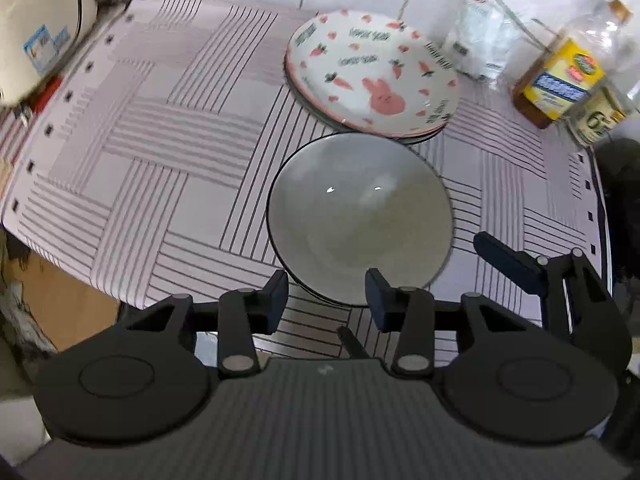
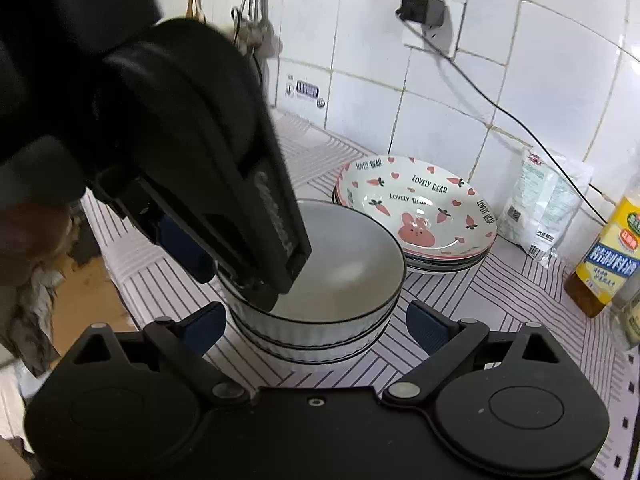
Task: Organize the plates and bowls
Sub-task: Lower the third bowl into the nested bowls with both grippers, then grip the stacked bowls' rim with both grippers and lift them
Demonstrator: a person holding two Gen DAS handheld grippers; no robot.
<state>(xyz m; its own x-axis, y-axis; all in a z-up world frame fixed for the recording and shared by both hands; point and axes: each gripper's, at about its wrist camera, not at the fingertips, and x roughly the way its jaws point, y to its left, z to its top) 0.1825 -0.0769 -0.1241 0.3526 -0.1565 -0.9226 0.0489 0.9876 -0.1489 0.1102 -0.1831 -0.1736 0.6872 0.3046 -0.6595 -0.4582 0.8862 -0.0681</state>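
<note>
A stack of grey ribbed bowls with dark rims [image 2: 320,304] sits on the striped cloth; the top bowl also shows from above in the left wrist view [image 1: 360,220]. Behind it lies a stack of plates, the top one white with a pink rabbit and carrots [image 1: 372,72] [image 2: 416,208]. My left gripper [image 1: 326,296] is open just above the near rim of the top bowl, and its body hangs over the bowl's left side in the right wrist view [image 2: 224,184]. My right gripper [image 2: 316,328] is open and empty, its fingers either side of the bowl stack's front.
A cooking-wine bottle with a yellow label [image 1: 560,76] [image 2: 608,248] and a white plastic bag [image 2: 544,204] stand at the back right by the tiled wall. A white appliance [image 1: 36,28] stands at the far left. The counter's edge [image 1: 80,276] drops off at the left.
</note>
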